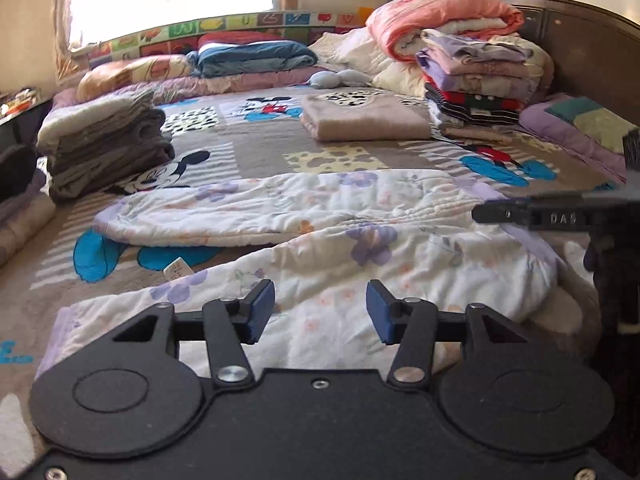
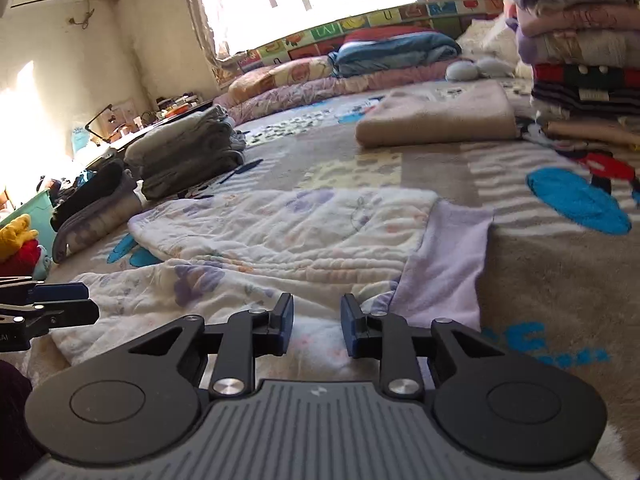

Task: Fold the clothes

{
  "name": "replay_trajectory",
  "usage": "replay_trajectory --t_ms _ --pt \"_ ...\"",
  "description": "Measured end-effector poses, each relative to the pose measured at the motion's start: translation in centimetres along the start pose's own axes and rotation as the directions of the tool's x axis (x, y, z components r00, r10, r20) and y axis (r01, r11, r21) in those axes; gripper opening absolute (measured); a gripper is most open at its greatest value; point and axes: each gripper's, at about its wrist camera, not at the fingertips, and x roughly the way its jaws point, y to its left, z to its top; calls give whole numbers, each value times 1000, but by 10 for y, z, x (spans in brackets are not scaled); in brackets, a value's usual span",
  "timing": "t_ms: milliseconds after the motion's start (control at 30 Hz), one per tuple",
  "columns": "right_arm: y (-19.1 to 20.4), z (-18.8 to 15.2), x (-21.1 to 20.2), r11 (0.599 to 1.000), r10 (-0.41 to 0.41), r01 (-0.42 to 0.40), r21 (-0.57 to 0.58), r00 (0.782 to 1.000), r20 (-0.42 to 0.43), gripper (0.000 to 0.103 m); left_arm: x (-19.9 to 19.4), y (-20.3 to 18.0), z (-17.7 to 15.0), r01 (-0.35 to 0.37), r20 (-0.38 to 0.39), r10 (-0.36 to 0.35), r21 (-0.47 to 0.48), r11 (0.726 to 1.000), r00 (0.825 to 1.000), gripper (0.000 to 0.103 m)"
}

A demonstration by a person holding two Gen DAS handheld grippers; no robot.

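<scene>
1. Left gripper: jaws about half apart, nothing between the blue pads. Cloth shows through the gap, but the pads aren't pressing on it, so it's empty as far as I can see.

2. Right gripper: jaws narrower than the left, also empty. Floral cloth lies under and past the tips, not pinched.

3. The garment is a white floral piece with lilac trim, sprawled on the bed straight ahead of both grippers. Its long axis runs side to side across both views, so the grippers face its long near edge square on.

4. Partly folded, I'd say: a far layer lies flat and a rumpled near layer bunches up just in front of the tips.

5. The lilac panel sits ahead and just right of the right gripper, so that end is the right hand's. The left end falls to the left hand.

6. Further out: a grey stack at left, a tan folded piece mid-bed, and a tall pile at right, all well apart from the garment.
</scene>
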Motion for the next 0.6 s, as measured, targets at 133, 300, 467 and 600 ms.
replay_trajectory --t_ms 133,300,467,600 --pt "22 -6 -44 977 27 -12 -212 997 67 37 -12 -31 -23 10 -5 -9 308 951 1000 61" --pt "66 -36 -66 827 -38 36 -561 999 7 61 4 -61 -59 -60 -12 84 604 795 996 62" --pt "94 -77 -50 611 -224 97 -785 973 -54 62 25 -74 -71 -143 52 150 702 698 987 62" --pt "99 -84 -30 554 -247 107 -826 968 -39 42 34 -75 -72 -164 73 163 727 667 984 7"
